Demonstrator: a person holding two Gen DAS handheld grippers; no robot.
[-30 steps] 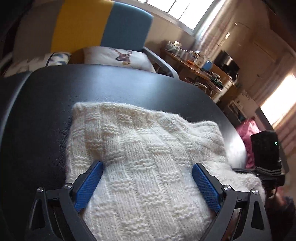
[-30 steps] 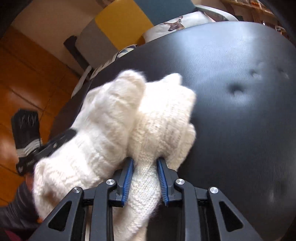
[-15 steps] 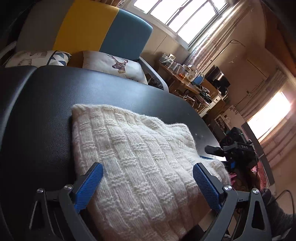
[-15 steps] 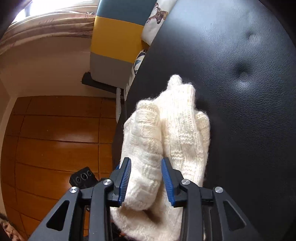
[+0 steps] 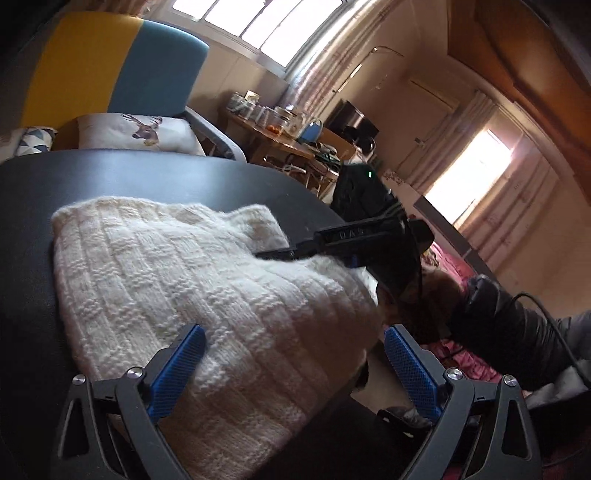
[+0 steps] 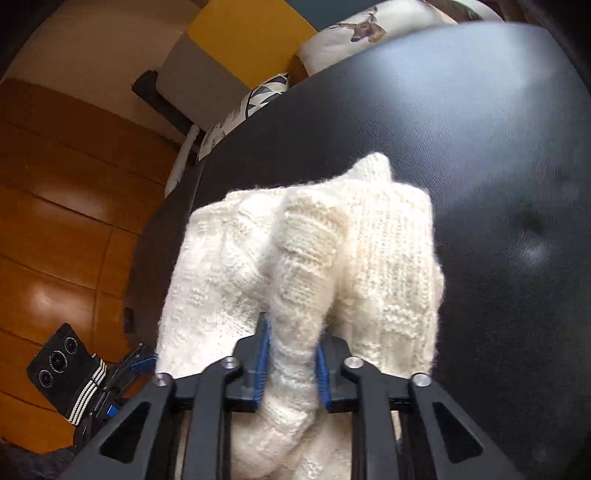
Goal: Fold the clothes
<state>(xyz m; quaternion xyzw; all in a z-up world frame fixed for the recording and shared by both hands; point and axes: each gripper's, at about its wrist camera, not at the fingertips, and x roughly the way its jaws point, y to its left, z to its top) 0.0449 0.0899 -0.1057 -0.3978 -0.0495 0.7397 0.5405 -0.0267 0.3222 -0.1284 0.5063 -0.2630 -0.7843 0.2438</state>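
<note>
Between the wide-apart jaws of the left gripper (image 5: 293,363) lies the near part of the white knitted sweater (image 5: 192,295), so the way straight ahead is over soft wool. Ahead and to the right of these jaws the right gripper (image 5: 295,253) crosses above the sweater and blocks that side. To the left of the jaws the black padded surface (image 5: 33,229) is bare. Beyond the right gripper's jaws, past the bunched wool pinched between them, the same black surface (image 6: 461,129) is free up to the deer cushion (image 6: 354,33).
</note>
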